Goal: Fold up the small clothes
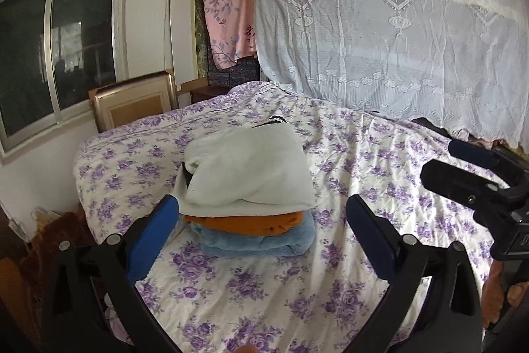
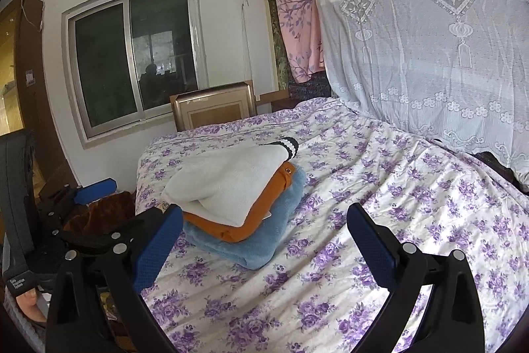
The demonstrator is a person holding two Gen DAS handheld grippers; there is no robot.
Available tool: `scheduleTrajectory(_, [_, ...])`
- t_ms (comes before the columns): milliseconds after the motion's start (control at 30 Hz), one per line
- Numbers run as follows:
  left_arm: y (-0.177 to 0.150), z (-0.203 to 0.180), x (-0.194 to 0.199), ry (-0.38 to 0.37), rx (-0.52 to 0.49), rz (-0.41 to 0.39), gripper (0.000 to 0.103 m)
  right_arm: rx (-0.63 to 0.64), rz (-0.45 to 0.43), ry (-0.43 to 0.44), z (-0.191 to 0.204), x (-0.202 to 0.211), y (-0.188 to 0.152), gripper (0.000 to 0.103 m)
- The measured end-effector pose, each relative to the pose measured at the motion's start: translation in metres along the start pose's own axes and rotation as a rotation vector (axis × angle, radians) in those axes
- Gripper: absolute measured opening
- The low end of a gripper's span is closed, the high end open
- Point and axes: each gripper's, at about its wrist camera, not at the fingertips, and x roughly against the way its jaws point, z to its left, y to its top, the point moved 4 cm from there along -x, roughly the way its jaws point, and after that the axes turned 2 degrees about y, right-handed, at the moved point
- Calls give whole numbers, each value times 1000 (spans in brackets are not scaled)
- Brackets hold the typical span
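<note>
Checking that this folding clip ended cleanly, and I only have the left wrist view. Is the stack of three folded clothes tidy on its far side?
Observer: Not flush. The fluffy light-blue folded garment at the bottom sticks out past the orange folded garment lying on it.
Operator: Any detail on the orange one?
Observer: A round metal snap shows at its far corner.
Operator: And the top piece?
Observer: The white knitted garment ends in a black-and-white banded cuff.
</note>
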Motion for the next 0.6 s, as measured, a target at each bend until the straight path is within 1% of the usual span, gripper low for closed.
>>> scheduleTrajectory(67, [-2,0,2,11,8,10,99,5,-5,2,2,2,-1,100])
scheduleTrajectory(133, [-4,3,1,37,19,40,99,7,-8,-2,2,5,-2,100])
scheduleTrajectory(200, [-4,5,1,23,35,51,99,13,-8,-1,3,6,-3,100])
scheduleTrajectory(467, [-11,16,8,-31,99,28,99,41,-2,-21,5,10,-13,100])
scheduleTrajectory(500, [-11,16,8,-33,102,31,99,45,5,-27,4,10,-18,100])
scheduleTrajectory(600, [-13,14,4,-6,99,48,99,24,22,-30,-4,8,-31,100])
